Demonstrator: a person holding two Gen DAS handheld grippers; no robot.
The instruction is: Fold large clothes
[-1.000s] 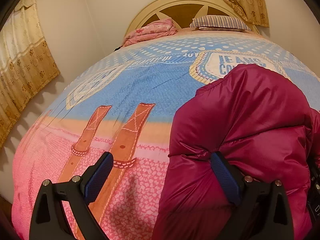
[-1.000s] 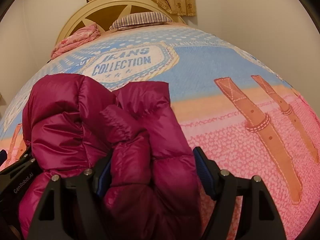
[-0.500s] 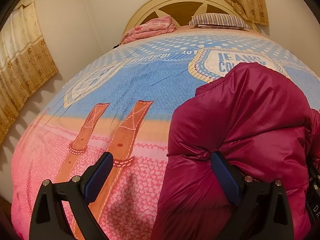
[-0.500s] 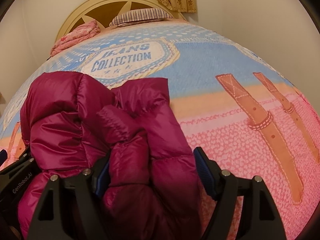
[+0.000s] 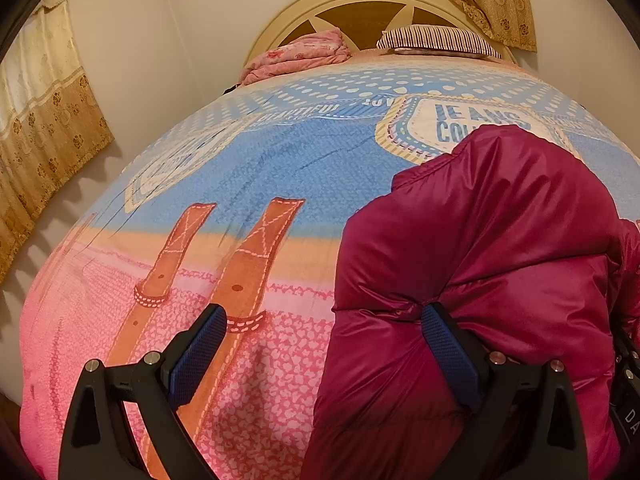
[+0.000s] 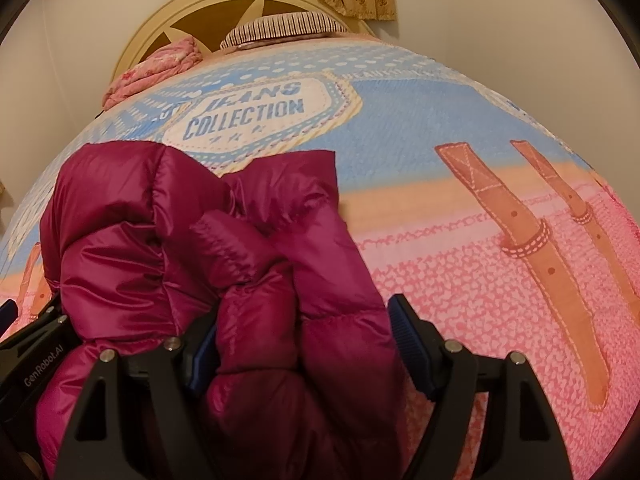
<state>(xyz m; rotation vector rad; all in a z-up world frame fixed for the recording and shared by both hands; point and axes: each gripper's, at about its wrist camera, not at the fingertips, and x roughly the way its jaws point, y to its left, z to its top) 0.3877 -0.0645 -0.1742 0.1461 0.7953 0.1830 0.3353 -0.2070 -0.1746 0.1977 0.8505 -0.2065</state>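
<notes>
My right gripper [image 6: 300, 340] has its fingers [image 6: 408, 336] spread wide with a bunched-up maroon puffer jacket [image 6: 224, 248] bulging between them, on the bed [image 6: 460, 128]. The other gripper [image 6: 32, 352] pokes in at the jacket's left edge. Striped pillow [image 6: 280, 28] and pink blanket [image 6: 160, 68] sit by the headboard [image 6: 192, 12].

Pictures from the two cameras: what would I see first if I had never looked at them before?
First comes the shiny dark red puffy jacket, bunched in a heap on the near part of the bed. Under it spreads the bright bedspread, blue with a JEANS COLLECTION badge farther back and pink with printed brown straps nearer. The right tool has its fingers open around jacket folds, and the left tool is open at the jacket's left edge.
</notes>
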